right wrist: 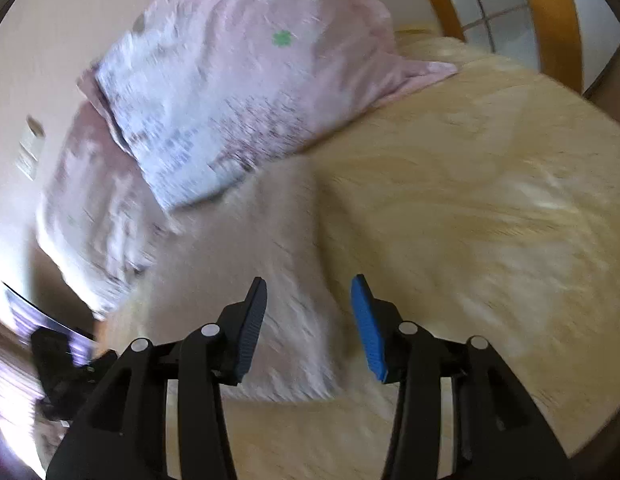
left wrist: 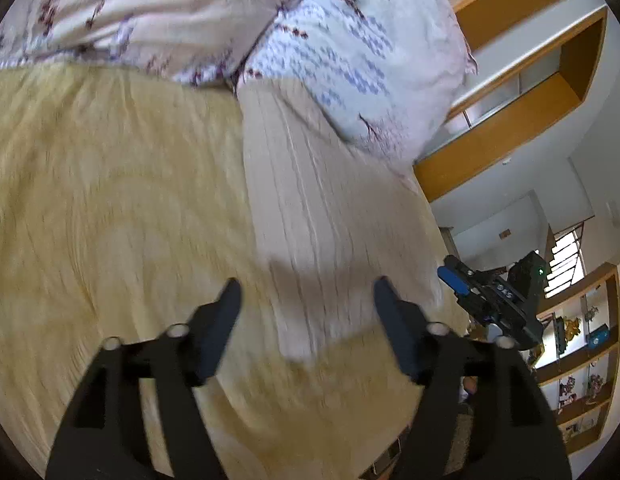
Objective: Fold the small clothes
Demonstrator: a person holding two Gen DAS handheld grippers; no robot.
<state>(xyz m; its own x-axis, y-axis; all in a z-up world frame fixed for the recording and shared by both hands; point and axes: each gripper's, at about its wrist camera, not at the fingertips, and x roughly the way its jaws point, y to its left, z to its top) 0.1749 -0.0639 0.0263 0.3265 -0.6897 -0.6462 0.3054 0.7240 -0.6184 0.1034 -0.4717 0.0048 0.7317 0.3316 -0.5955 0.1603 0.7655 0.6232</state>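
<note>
Nearest the left wrist camera, the left tongs [left wrist: 308,286] hang with their dark fingers wide apart and nothing between them, just above the near end of a pale, ribbed garment [left wrist: 310,208]. That garment lies flat as a long strip on the yellow fluffy blanket [left wrist: 110,200] covering the bed, running from the tongs away toward the pillows (both views are smeared by motion, so its exact shape and folds cannot be told). In the right wrist view, the right tongs [right wrist: 310,292] are likewise spread, blue pad facing dark pad, gripping nothing, poised over the same garment [right wrist: 286,280] near its closer end. The right tongs also show at the bed's right edge in the left view [left wrist: 461,284]. Farther off, the garment's far end reaches a floral pillow [left wrist: 349,40], with a second pillow [left wrist: 130,12] beside it at the head of the bed. Beyond the bed's edge stands a wooden shelf unit [left wrist: 581,360].
</note>
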